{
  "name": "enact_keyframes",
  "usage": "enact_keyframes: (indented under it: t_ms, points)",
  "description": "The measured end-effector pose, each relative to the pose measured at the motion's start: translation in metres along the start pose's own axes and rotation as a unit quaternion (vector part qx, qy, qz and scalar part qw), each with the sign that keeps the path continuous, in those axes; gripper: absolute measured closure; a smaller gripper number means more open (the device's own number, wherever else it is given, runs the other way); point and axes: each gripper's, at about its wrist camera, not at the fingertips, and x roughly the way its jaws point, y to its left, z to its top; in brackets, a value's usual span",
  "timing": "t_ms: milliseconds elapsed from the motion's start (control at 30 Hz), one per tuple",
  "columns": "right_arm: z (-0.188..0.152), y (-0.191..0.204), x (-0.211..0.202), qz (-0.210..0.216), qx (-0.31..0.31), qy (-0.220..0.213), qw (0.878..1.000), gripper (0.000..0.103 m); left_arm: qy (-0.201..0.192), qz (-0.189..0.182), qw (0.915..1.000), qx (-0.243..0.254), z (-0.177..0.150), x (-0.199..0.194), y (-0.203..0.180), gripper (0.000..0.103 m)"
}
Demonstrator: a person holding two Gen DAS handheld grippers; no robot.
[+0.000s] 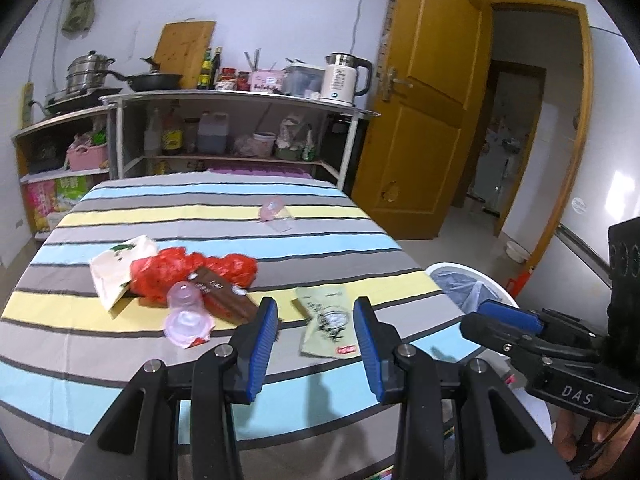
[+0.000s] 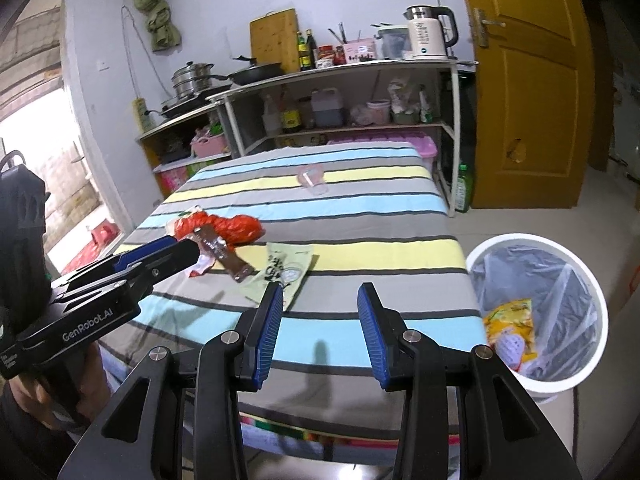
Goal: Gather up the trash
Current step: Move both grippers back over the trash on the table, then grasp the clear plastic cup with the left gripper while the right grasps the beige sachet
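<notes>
1. Pale-green flat packet (image 1: 326, 322), the nearest piece of trash, lies on the striped cloth straight ahead of the left tongs (image 1: 316, 326), seen between their blue pads; its long axis runs roughly away from the tongs, slightly slanted.
2. From the right wrist view the same packet (image 2: 286, 270) sits ahead and a little left of the right tongs (image 2: 320, 318), so the left hand looks the nearer one, in my judgement.
3. Both tongs stand about half open with nothing between the pads; neither touches any trash.
4. Left of the packet lies a brown wrapper (image 1: 226, 298), its long axis slanting toward the packet, resting on a crumpled red bag (image 1: 192, 270); a clear pinkish cup (image 1: 186, 314) lies just in front of them and a white carton (image 1: 118, 270) beside the bag.
5. Farther off, well apart, is another small clear pink cup (image 1: 274, 212).
6. The desk (image 1: 120, 380) carries a cloth striped blue, yellow and grey.
7. A white bin (image 2: 536, 308) with a clear liner stands on the floor by the desk's right corner, already holding a yellow wrapper (image 2: 510, 318).
8. Behind stand kitchen shelves (image 1: 240, 98), a kettle (image 1: 344, 78) and a brown door (image 1: 424, 100).
</notes>
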Motion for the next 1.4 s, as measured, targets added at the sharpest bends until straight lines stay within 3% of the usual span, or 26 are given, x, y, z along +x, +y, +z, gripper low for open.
enact_keyframes:
  t_ms: [600,1000,1133,1400]
  points:
    - [-0.001,0.013,0.036,0.020,0.000,0.037,0.999,0.063,0.021,0.058,0.9971,-0.045,-0.010,0.005,0.066,0.064]
    - [0.003,0.017,0.067,0.027,0.010,0.068,0.997,0.063,0.047,0.080,0.9944,-0.051,-0.005,0.037,0.089,0.061]
    - [0.005,0.020,0.078,0.030,0.012,0.077,0.997,0.053,0.058,0.086,0.9932,-0.051,-0.002,0.051,0.094,0.061]
    - [0.012,0.026,0.100,0.025,0.010,0.089,0.996,0.052,0.076,0.098,0.9909,-0.052,0.004,0.071,0.098,0.061]
